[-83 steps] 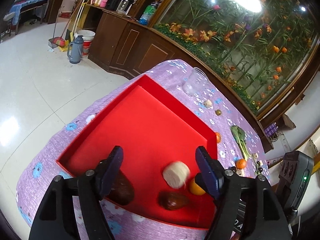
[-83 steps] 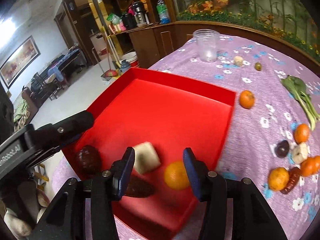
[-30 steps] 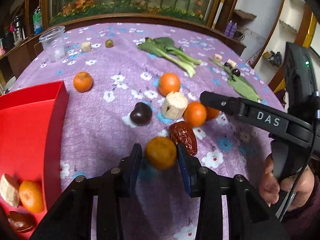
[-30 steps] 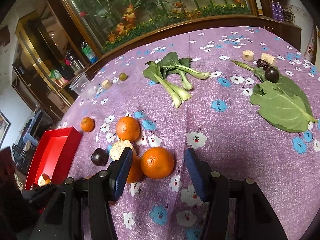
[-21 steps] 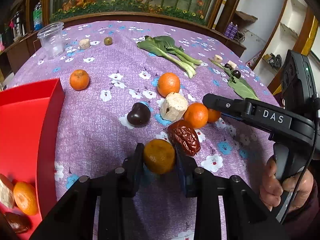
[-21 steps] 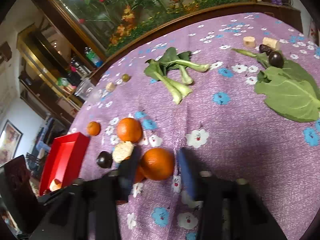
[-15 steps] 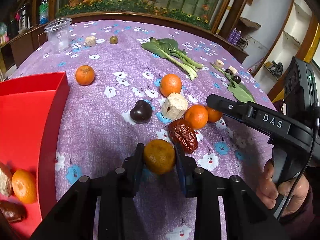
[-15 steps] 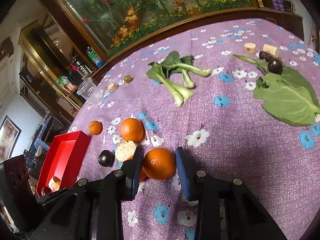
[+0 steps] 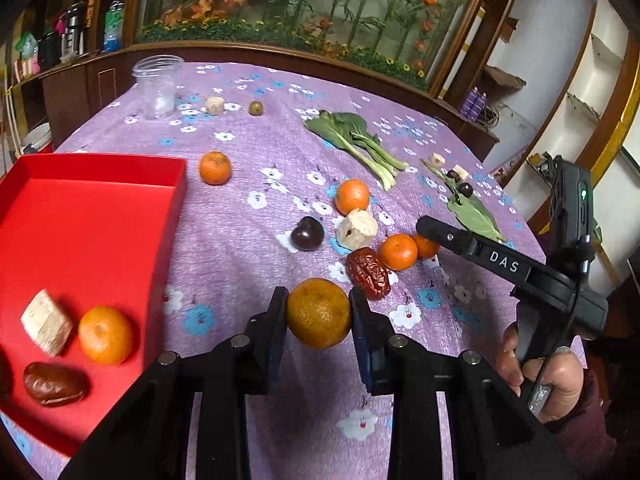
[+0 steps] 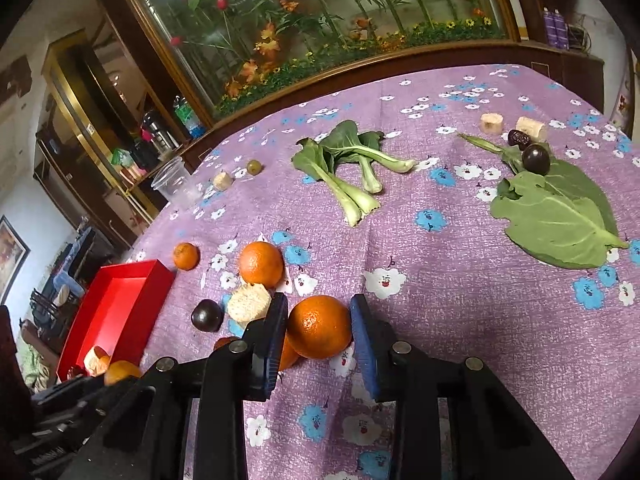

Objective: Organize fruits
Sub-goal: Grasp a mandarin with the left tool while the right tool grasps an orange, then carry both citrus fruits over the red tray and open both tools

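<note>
Tools each grip 1 fruit: left tool [image 9: 319, 314] clamps a dull orange [image 9: 319, 313] just off the purple table [image 9: 248, 232], beside the red tray [image 9: 80, 216] holding 3 pieces; right tool [image 10: 319, 330] pinches a bright orange [image 10: 319, 332] resting on the table among loose fruit.

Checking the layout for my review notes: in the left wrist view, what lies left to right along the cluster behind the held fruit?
Dark plum → pale chunk → red date → orange → right gripper.
</note>
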{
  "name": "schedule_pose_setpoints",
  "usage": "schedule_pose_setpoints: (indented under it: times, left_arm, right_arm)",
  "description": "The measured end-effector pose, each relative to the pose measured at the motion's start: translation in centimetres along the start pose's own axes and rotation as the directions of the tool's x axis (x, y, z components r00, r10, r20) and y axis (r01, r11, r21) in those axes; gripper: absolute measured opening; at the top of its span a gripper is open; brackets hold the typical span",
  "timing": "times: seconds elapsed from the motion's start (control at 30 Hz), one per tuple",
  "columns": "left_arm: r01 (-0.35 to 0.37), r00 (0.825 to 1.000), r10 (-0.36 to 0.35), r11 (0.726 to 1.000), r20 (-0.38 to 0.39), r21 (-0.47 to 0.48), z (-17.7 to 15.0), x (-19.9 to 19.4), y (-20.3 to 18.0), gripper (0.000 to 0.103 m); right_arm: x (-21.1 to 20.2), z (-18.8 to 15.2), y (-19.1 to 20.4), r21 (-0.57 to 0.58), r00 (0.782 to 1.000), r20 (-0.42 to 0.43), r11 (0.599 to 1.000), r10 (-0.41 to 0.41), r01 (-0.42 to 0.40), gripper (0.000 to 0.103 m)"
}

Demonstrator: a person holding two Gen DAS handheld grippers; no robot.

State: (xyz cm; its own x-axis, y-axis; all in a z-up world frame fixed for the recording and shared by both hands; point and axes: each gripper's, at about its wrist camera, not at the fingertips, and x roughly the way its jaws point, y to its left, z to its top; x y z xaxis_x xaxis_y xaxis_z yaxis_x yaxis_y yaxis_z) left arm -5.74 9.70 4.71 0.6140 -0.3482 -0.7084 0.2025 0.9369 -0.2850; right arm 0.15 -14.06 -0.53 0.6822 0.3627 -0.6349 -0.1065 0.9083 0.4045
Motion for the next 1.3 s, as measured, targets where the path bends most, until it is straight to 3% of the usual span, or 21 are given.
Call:
schedule_pose_setpoints:
  times: [0.2,0.4,0.6,0.77,1.0,1.17,1.3]
  left_arm:
    - [-0.01,0.999,0.011,1.0,0.039,-0.028,-0.4,-2.4,1.5,0.029]
    - [-0.001,0.998,0.007,0.996,0.067,-0.085,-1.2,-4.2,4.0,0.029]
    - [-0.007,0.993,0.023,0.992,0.116,-0.129,-1.3,-6.6,6.4,0.029]
    - [-0.055,0.986,0.082,0.983,0.147,-0.178,0.0,-9.0,9.9,0.029]
    - [-0.199,0.97,0.221,0.961,0.097,-0.192,2.4,-9.7,16.1,0.029]
    - [-0.217,0.971,0.235,0.944,0.048,-0.248,3.1,-8.4,20.3,0.029]
    - [-0.211,0.974,0.224,0.94,0.02,-0.27,3.3,-7.3,21.8,0.029]
  right_arm:
    - [-1.2,-0.3,-0.2,-0.002,0.999,0.032,1.0,-0.02,0.02,0.035]
    - [-4.0,-1.1,-0.8,0.058,0.999,0.041,0.998,0.02,-0.023,0.035]
    - [-5.4,-1.7,1.3,0.047,0.997,0.014,0.996,0.072,-0.073,0.035]
    - [-5.5,-1.5,5.9,-0.011,0.989,-0.031,0.989,0.147,-0.147,0.035]
    - [-3.1,-1.7,13.8,-0.092,0.955,-0.141,0.957,0.263,-0.277,0.035]
    - [0.4,-2.8,18.7,-0.084,0.91,-0.255,0.93,0.328,-0.358,0.035]
    - [3.3,-3.2,22.0,-0.123,0.901,-0.31,0.927,0.302,-0.354,0.035]
